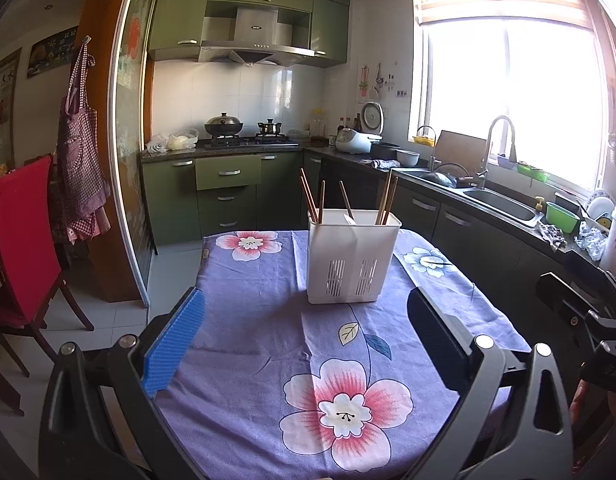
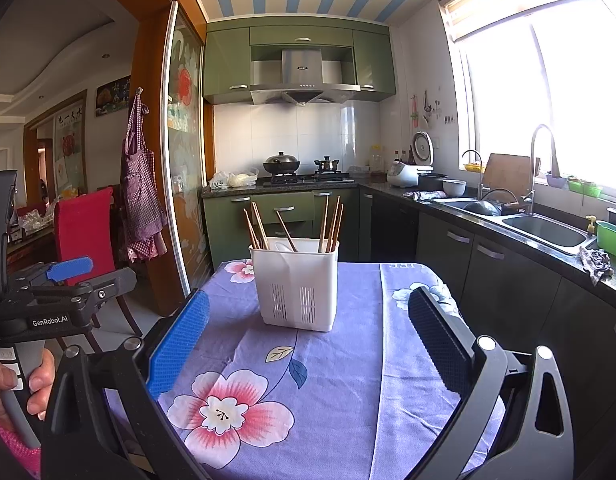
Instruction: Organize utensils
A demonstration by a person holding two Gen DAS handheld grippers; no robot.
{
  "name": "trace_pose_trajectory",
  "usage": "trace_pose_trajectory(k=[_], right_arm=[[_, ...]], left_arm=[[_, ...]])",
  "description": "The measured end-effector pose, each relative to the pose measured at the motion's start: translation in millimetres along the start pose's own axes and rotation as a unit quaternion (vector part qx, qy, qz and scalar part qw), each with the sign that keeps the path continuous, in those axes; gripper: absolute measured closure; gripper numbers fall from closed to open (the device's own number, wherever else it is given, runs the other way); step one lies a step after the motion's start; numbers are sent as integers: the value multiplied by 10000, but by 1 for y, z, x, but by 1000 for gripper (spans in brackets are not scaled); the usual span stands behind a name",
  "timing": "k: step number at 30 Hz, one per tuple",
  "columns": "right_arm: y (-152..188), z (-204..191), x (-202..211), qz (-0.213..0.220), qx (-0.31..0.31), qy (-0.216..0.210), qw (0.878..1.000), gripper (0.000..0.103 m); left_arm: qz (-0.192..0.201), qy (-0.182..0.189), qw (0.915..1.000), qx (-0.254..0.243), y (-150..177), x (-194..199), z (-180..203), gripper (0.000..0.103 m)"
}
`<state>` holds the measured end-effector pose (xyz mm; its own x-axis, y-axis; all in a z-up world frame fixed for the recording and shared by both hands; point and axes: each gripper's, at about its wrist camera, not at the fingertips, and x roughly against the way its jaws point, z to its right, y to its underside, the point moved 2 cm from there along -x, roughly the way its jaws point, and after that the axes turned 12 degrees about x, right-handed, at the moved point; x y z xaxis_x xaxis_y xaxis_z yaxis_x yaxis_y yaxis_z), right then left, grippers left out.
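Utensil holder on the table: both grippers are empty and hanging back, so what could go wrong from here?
The holder is tall, light-looking plastic standing free on loose cloth; a nudge from either open hand-held gripper might tip or slide it. The chopsticks lean at different angles, so pinching one could drag its neighbours or lift the holder.

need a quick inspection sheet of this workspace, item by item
surface: table under a purple floral cloth, bare apart from the holder
job's things: white utensil holder upright on the cloth, wooden chopsticks standing in both its compartments, something white between them
clutter: nothing seen on the table
grippers: left tool open, empty; right tool open, empty; both short of the holder
cables: nothing seen
surroundings: red chair left, checked apron hanging, sink and crowded counter right, stove behind
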<state>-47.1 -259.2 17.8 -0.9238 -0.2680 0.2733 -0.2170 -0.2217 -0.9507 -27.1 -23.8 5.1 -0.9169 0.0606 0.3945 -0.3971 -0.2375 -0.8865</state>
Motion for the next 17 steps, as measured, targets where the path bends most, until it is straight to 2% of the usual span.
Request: trace_pose_trajectory(k=[4, 12, 17], right_arm=[[1, 0, 0, -19, 4, -14, 10000, 5], [1, 1, -2, -22, -4, -4, 10000, 5], [2, 1, -4, -50, -3, 5, 10000, 5]], left_arm=[[48, -74, 10000, -30, 0, -1, 0, 7], [-151, -64, 9999, 12, 1, -7, -2, 7], [-133, -134, 9998, 21, 1, -9, -5, 7]])
